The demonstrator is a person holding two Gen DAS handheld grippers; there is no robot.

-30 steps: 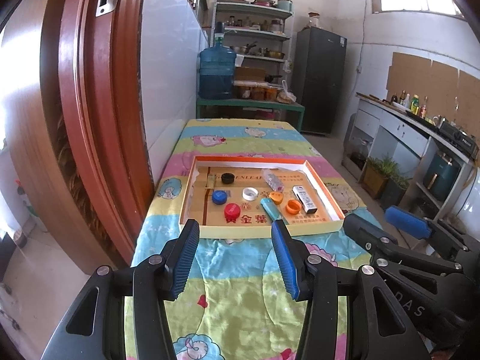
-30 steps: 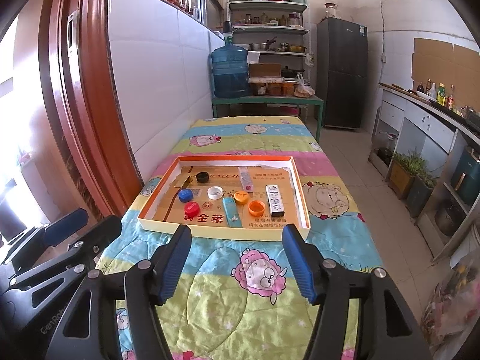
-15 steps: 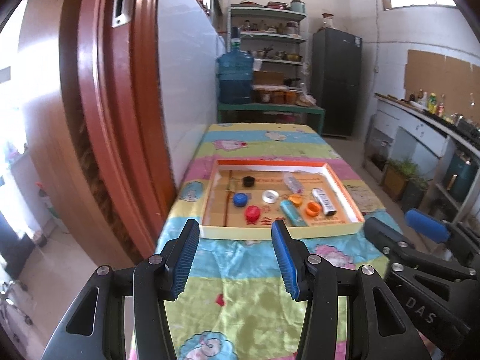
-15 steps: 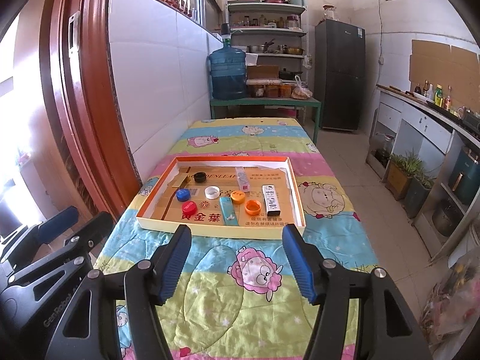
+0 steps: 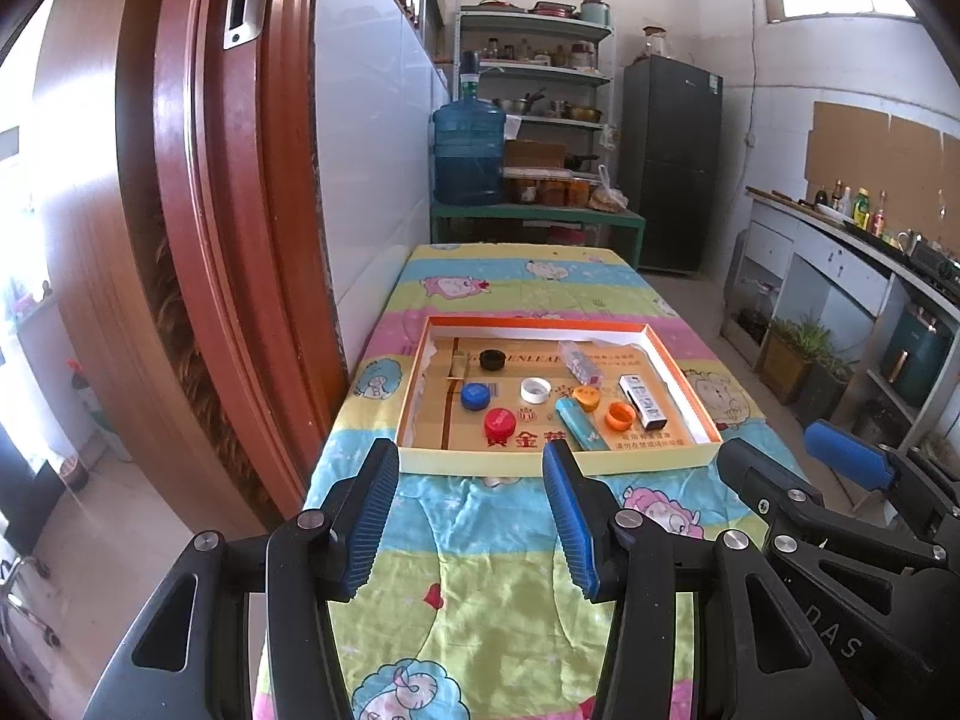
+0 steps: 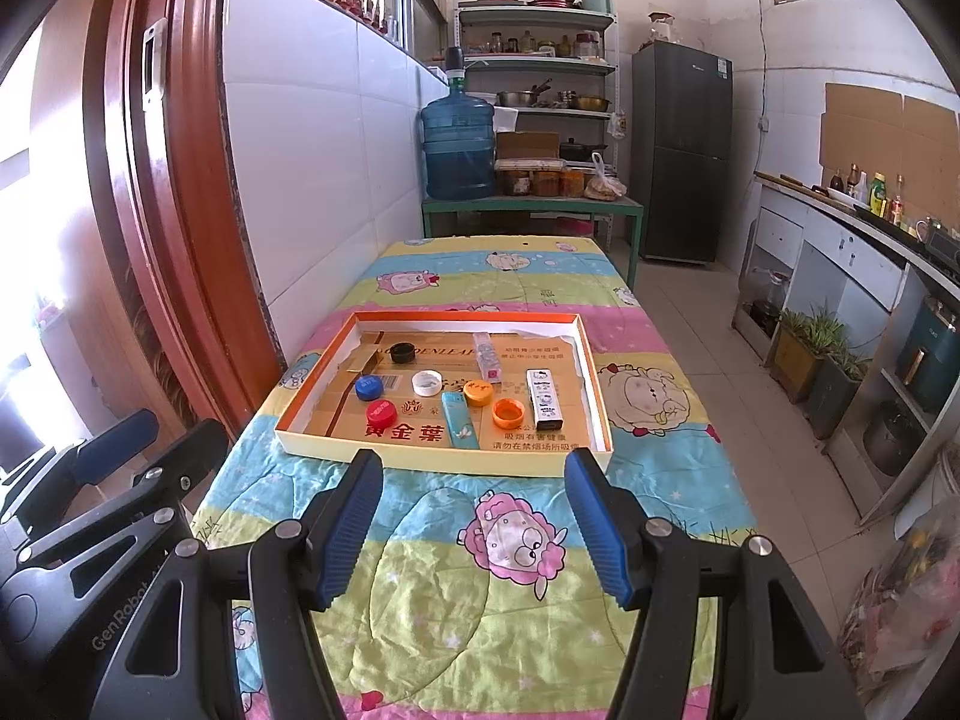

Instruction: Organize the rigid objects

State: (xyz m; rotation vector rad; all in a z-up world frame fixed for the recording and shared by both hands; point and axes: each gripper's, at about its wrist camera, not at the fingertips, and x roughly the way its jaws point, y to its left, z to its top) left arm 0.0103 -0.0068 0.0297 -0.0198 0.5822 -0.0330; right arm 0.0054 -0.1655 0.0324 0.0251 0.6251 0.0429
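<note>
Blue-padded, the left gripper point(image 5: 471, 519) and right gripper point(image 6: 474, 531) hang part-open and empty over the bright cartoon-print quilt point(image 6: 432, 570). Just beyond lies the shallow orange-rimmed cardboard tray point(image 6: 591, 372), holding loose plastic bottle caps point(image 6: 381, 414), a teal lighter point(image 6: 459, 426) and a small white box point(image 6: 544, 397). Best approach: come in low over the near rim, take one piece squarely.

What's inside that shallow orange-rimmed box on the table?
The box holds six bottle caps, black, blue, red, white and two orange, plus three lighters. Its near wall hides nothing obvious.
</note>
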